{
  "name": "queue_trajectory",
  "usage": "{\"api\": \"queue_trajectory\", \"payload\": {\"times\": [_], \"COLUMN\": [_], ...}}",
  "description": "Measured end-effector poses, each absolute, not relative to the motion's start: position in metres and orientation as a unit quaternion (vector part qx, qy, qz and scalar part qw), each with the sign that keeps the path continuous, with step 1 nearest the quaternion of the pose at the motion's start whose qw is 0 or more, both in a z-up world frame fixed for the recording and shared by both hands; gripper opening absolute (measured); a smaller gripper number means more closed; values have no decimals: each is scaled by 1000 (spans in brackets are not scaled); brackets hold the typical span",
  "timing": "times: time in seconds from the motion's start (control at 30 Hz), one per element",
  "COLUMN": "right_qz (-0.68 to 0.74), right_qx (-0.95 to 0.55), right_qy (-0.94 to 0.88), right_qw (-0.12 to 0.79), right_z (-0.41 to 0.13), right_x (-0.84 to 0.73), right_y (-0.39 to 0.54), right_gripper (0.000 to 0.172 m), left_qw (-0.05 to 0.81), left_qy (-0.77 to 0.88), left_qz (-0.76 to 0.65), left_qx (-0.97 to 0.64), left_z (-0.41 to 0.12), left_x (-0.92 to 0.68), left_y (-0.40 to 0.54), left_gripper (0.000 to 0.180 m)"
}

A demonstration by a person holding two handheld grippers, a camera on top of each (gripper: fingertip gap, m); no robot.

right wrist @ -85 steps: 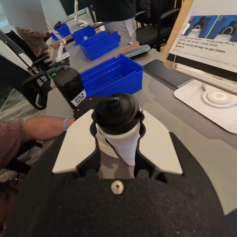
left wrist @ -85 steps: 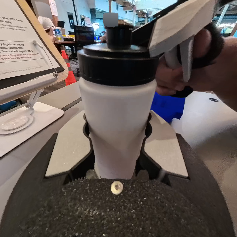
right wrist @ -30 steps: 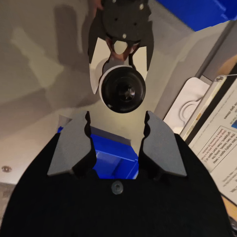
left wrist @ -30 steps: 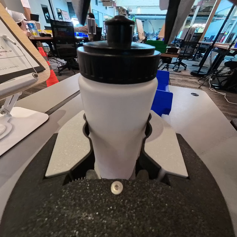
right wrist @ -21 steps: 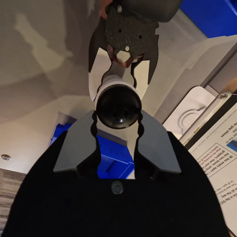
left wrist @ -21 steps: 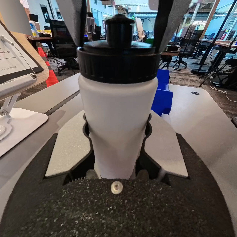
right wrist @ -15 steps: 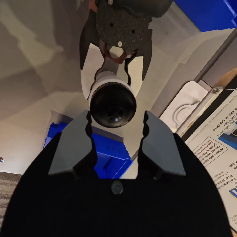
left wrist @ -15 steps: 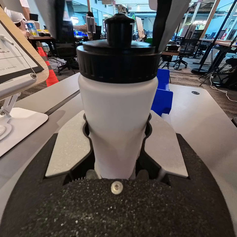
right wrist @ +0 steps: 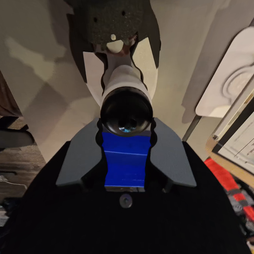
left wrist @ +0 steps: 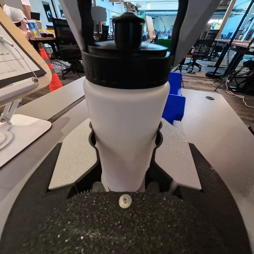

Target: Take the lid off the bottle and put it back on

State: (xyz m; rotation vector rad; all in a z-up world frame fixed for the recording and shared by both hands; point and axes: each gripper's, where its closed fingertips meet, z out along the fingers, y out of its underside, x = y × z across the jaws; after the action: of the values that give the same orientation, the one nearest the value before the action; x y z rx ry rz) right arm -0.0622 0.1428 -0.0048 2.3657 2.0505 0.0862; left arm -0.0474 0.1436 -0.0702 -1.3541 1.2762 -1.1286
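At frame centre, the left gripper (left wrist: pixel 125 132) pinches the white bottle (left wrist: pixel 126 116); the right gripper's (right wrist: pixel 125 123) fingers clamp its black lid (left wrist: pixel 126 68) from above.

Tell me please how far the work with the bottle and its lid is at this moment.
Done: the left gripper clamps the white bottle upright over the table. In hand: the right gripper comes down from above, one finger on each side of the black lid; firm contact cannot be judged. Left: the lid sits on the bottle, so unscrewing, lifting off and screwing back all remain.
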Motion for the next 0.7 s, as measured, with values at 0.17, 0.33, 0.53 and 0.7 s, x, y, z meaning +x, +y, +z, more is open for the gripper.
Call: {"api": "queue_trajectory", "payload": {"times": [0.17, 0.33, 0.53, 0.7], "right_qz": [31, 8, 24, 27], "right_qx": [822, 857, 875, 891], "right_qy": [568, 515, 484, 453], "right_qw": [11, 0, 1, -1], "right_z": [-4, -5, -5, -6], "right_x": [-64, -63, -61, -62], "right_y": [137, 141, 137, 139], "right_gripper": [67, 68, 68, 69], "left_qw": [456, 453, 458, 458], "left_qy": [523, 519, 525, 520], "left_qz": [-458, -458, -440, -434], "left_qx": [-555, -561, -567, -575], "left_z": [-73, -74, -76, -76], "left_x": [-47, -47, -45, -44], "left_y": [141, 144, 143, 145], "left_gripper": [87, 86, 86, 86]}}
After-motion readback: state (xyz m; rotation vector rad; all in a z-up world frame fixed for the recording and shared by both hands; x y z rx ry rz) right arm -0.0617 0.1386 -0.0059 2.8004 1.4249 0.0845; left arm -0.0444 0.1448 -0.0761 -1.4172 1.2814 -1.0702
